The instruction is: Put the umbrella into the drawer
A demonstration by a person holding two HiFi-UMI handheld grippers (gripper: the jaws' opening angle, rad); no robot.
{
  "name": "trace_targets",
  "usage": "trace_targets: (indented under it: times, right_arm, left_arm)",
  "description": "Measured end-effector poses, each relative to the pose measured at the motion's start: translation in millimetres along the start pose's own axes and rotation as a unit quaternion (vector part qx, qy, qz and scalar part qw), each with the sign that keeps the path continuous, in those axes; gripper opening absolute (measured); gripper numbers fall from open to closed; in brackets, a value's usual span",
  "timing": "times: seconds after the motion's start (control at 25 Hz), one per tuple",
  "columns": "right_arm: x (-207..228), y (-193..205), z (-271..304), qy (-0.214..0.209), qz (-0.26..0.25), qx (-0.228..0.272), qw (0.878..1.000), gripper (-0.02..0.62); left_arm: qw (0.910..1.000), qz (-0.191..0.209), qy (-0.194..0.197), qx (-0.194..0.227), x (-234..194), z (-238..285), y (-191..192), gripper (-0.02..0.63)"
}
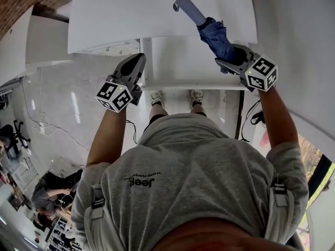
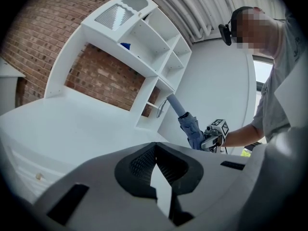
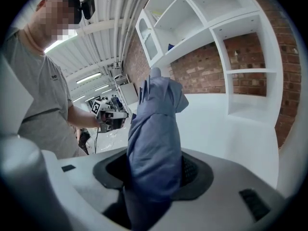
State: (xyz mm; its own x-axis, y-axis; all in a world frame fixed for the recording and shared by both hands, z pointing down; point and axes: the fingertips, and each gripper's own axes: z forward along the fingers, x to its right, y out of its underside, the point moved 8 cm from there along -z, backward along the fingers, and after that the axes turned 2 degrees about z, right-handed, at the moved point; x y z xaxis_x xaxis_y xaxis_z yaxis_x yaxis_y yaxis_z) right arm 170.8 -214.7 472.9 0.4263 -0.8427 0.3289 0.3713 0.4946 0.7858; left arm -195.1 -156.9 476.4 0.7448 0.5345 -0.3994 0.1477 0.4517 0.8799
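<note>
Head view, umbrella: the folded blue umbrella was gripped at its cloth end by the right gripper. Its handle pointed away over the white desk.
Head view, drawer: a white drawer seemed to stand pulled out below the desk edge. The umbrella hung above its right end and was not yet inside.
Head view, left gripper: the left gripper hovered at the drawer's left corner, carrying nothing.
Head view, step: this looked like the carry, with the umbrella lifted and brought over the drawer.
Head view, writing: "Jeep" was printed on the grey shirt, upside down from this camera. The marker cubes bore only black-and-white squares.
Left gripper view, jaws: they were drawn together with nothing between them, and only white desk showed past them.
Left gripper view, umbrella: it stood tilted in the right gripper, across the desk and in front of the white shelves and the brick wall.
Left gripper view, writing: none was legible.
Right gripper view, grip: the jaws were clamped on the bunched blue cloth, which filled the gap between them.
Right gripper view, writing: none was legible.
Next move: it probably called for turning the umbrella to lie along the drawer. The handle would have to be lowered clear of the desk edge before the clamp was loosened.
</note>
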Motion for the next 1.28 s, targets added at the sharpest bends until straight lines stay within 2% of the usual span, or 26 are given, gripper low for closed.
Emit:
trace_targets:
  times: [0.36,0.72,1.28]
  right_arm:
    - [6,37,49,-0.015,-0.028,-0.065,0.997,0.239]
    - [23,67,71,-0.019,-0.049,-0.123,0.991,0.239]
    - [44,122,118,-0.022,-0.095,-0.214,0.972,0.239]
  left_arm:
    - [0.9998,-0.008,0.002,-0.019,-17,9,34,0.014]
    - [0.9995,-0.013,0.003,-0.030,-21,21,46,0.014]
    - [0.9986,-0.018,0.008,-0.048,-31,32,73,0.014]
